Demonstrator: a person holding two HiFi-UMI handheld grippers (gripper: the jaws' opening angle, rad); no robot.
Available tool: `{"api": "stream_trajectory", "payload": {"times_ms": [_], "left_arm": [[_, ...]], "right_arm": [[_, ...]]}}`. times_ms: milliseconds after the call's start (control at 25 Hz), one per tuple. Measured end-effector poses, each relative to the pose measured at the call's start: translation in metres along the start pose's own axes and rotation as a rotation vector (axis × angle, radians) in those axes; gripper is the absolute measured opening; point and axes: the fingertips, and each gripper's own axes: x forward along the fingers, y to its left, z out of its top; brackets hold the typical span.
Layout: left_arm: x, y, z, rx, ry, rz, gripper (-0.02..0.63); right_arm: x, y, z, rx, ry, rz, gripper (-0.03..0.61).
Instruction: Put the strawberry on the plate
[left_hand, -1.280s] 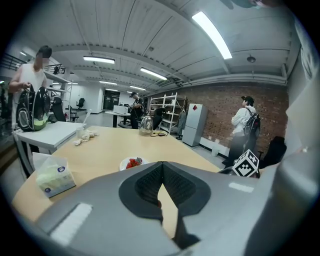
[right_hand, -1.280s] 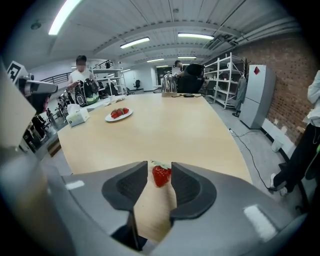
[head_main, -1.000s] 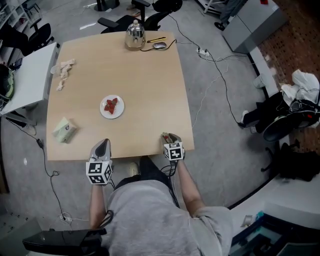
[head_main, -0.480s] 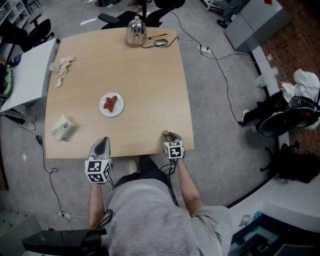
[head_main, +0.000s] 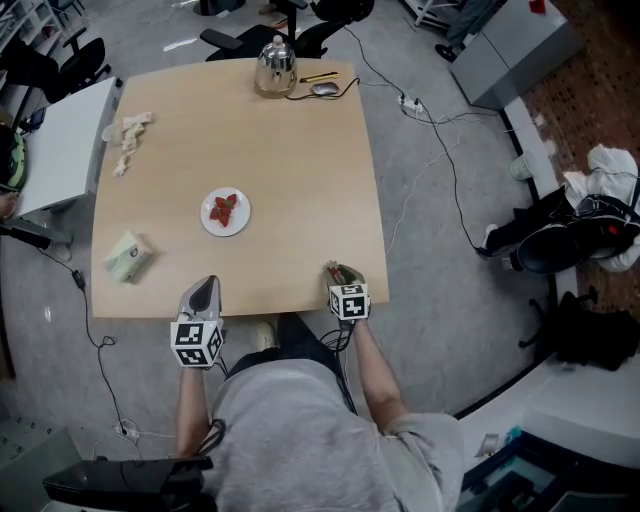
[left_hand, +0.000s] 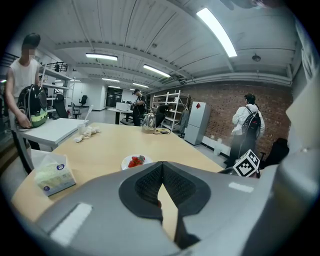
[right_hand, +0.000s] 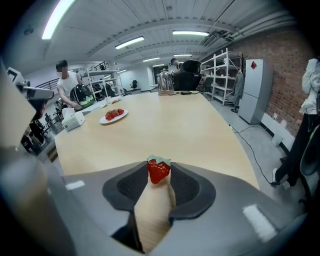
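Head view: both forearms (head_main: 372, 360) are drawn back close to the body. The left gripper (head_main: 204, 285) and right gripper (head_main: 341, 271) sit at the desk's (head_main: 300, 150) near edge, well apart from the plate (head_main: 226, 232).

Left gripper view: its jaws are closed together with nothing between them.

Right gripper view: its jaws have just been closing and pinch the strawberry (right_hand: 158, 171) at their tips. The strawberry is too small to make out from overhead.

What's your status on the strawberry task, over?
Left tongs shut, empty. Right tongs have just been closing, strawberry between them. Plate already holds strawberries. Nothing in the way.
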Motion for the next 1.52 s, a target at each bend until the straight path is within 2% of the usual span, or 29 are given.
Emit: {"api": "stream_trajectory", "payload": {"times_ms": [280,560,1160,1520], "left_arm": [[-0.004,0.009,0.000,-0.016,-0.007,0.017,0.020],[-0.012,0.029,0.001,-0.049,-0.028,0.066,0.020],[-0.048,0.077,-0.010,-0.144,-0.059,0.234,0.020],[-0.071,0.097,-0.024,-0.200,-0.077,0.337,0.020]], "right_arm": [[-0.002,0.008,0.023,-0.014,-0.040,0.009,0.146],[0.004,0.029,0.057,-0.073,-0.074,0.042,0.144],[0.043,0.110,0.134,-0.263,-0.112,0.212,0.144],[0.074,0.159,0.158,-0.379,-0.109,0.317,0.143]]}}
